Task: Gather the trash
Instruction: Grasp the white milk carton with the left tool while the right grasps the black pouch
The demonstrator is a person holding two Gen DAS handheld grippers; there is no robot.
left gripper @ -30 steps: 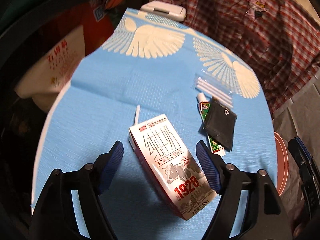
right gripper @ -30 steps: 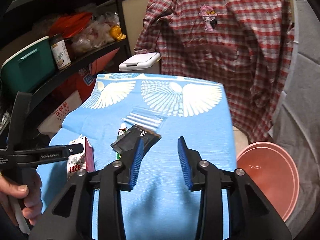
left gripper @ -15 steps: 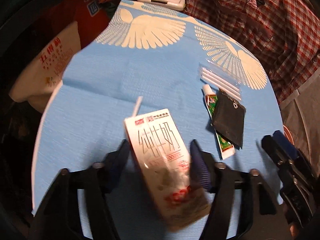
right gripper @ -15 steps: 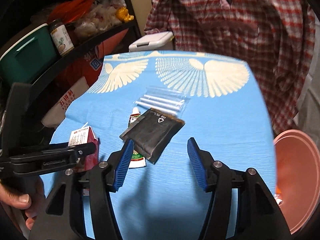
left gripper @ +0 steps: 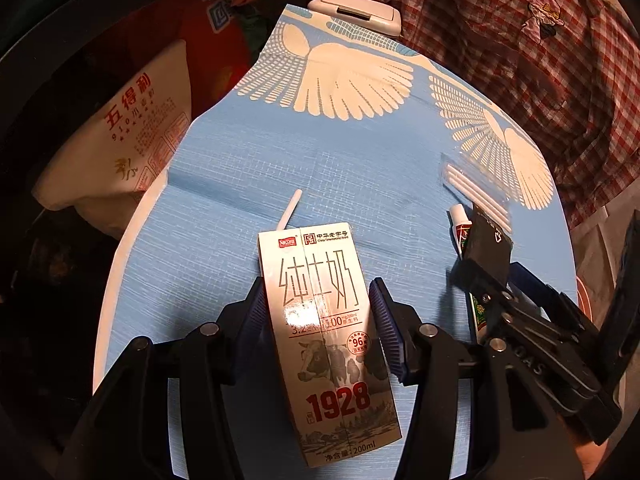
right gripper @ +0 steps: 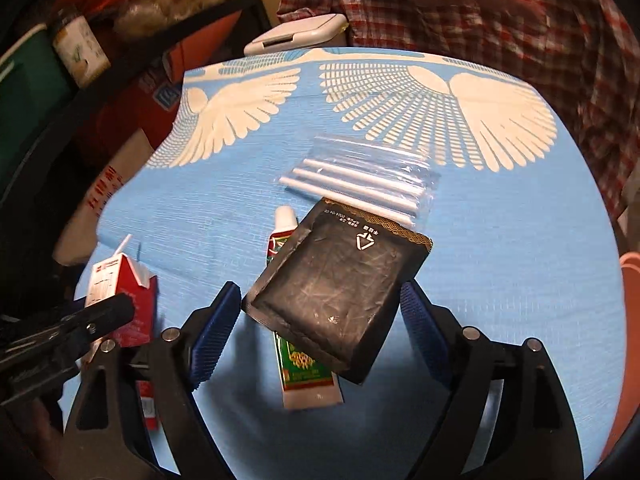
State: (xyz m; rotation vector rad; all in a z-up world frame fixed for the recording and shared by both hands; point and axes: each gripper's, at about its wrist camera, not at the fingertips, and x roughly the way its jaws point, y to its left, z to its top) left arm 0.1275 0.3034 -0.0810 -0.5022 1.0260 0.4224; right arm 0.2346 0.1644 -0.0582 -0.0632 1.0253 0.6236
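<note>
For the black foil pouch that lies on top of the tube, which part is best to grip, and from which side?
Grip the black foil pouch across its two long side edges, coming down from above. It lies flat and tilted over the tube, so those edges stand slightly proud of the cloth. The right gripper already straddles it, jaws opening, pads not yet touching.

The counter (right gripper: 500,264) has a light blue cover with white wing patterns. The milk carton (left gripper: 328,340) is white with grey characters, a black-and-white cow and red digits; its side is red. The pouch (right gripper: 332,292) is black with a gold edge. The tube (right gripper: 300,364) is white, green and red. The shirt (right gripper: 460,4) behind is red-and-white plaid. The gripper pads (right gripper: 212,332) are blue.
</note>
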